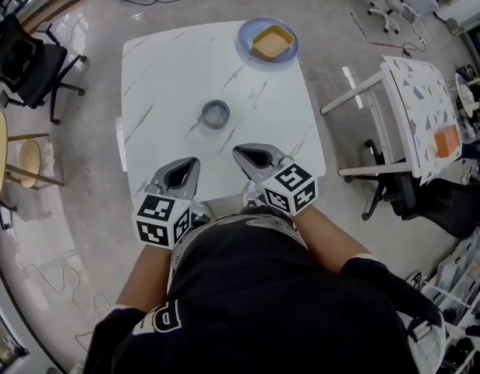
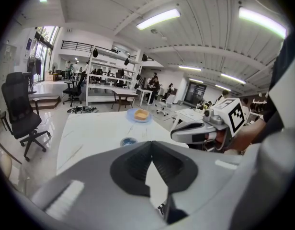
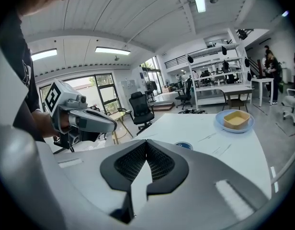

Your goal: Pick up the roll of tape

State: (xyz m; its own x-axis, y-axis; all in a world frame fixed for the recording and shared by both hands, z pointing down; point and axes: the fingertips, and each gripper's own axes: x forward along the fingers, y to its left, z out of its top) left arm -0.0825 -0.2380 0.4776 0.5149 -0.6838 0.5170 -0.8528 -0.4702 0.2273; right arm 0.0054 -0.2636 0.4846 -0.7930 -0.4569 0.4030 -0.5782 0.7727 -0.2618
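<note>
Tape position: the roll of tape [image 1: 215, 114] lies flat near the middle of the white surface [image 1: 170, 68], ahead of both grippers and touched by neither.
Left gripper: the left gripper [image 1: 190, 165] hovers at the near edge, jaws closed tip to tip with nothing between them.
Right gripper: the right gripper [image 1: 241, 153] is just beside it, jaws likewise pressed together and empty.
Main risk: a descent with closed jaws would likely knock the roll away instead of grasping it; the jaws need to spread first.
Slip risk: the roll is low and the surface looks smooth, so one jaw touching before the other could make it skid.
Grip risk: a shallow pinch on the rim may let it tilt out.
Crowding: the two grippers sit close and could bump if both reach.
Bystander: the blue plate [image 1: 248, 33] at the far edge is well apart, so it is unlikely to be disturbed.
</note>
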